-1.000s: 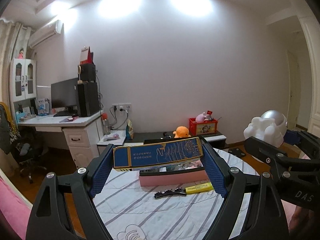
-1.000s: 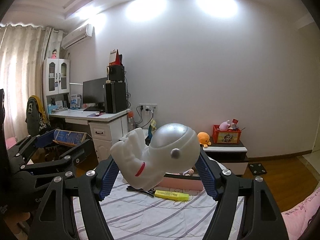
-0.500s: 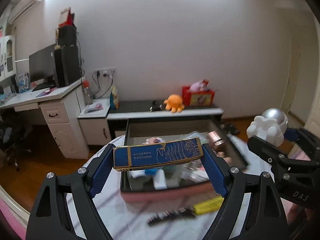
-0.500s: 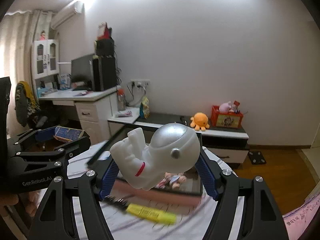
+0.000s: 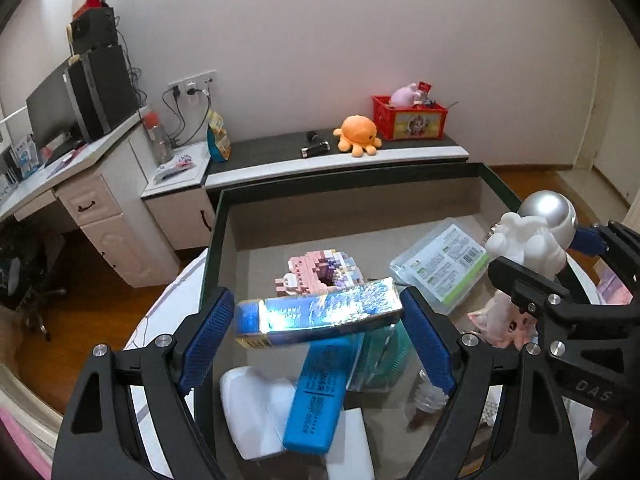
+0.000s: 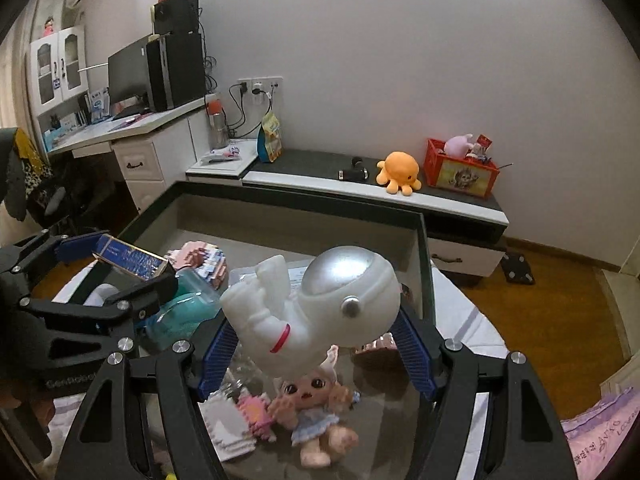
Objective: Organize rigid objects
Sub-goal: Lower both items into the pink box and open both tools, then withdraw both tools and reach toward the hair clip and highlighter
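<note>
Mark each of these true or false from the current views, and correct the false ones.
1. The left tool holds a blue and gold box. True.
2. The right tool is empty. False: it grips a white astronaut figure.
3. Both tools are over the open storage box. True.
4. The storage box is empty. False: a blue highlighter, a doll and a pink block figure lie inside.
5. An orange octopus plush sits on the low cabinet. True.

The doll (image 6: 316, 412) lies half hidden under the astronaut figure (image 6: 320, 304).
</note>
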`<action>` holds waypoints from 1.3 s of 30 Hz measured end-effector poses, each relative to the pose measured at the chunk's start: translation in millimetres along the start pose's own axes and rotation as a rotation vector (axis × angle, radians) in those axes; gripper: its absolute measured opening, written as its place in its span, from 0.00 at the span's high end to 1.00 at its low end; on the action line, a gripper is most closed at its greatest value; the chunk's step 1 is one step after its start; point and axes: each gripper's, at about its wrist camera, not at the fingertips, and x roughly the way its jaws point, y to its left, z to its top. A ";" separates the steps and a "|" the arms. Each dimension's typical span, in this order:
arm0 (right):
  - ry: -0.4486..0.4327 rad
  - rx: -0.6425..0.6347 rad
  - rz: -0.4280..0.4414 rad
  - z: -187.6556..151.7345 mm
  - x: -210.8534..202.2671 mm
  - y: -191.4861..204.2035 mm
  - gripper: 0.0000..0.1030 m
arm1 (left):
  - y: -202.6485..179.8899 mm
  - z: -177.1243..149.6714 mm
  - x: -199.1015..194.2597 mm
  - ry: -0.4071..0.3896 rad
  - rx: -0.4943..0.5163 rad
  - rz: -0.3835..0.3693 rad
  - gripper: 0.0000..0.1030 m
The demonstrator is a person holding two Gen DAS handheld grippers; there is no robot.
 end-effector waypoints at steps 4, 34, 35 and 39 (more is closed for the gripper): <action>-0.028 0.002 -0.002 2.9 -5.5 -2.1 0.21 | 10.4 1.5 -4.2 -0.014 -0.028 0.018 0.02; -0.487 -0.006 0.015 -97.3 -295.2 52.7 0.12 | -16.5 -141.6 -314.3 -0.460 -0.084 0.112 0.00; -0.490 -0.001 0.008 -102.2 -299.6 53.8 0.12 | -18.2 -147.1 -320.4 -0.470 -0.080 0.126 0.00; -0.503 0.031 -0.003 -123.7 -314.1 57.0 0.12 | -22.4 -162.2 -338.5 -0.491 -0.074 0.158 0.00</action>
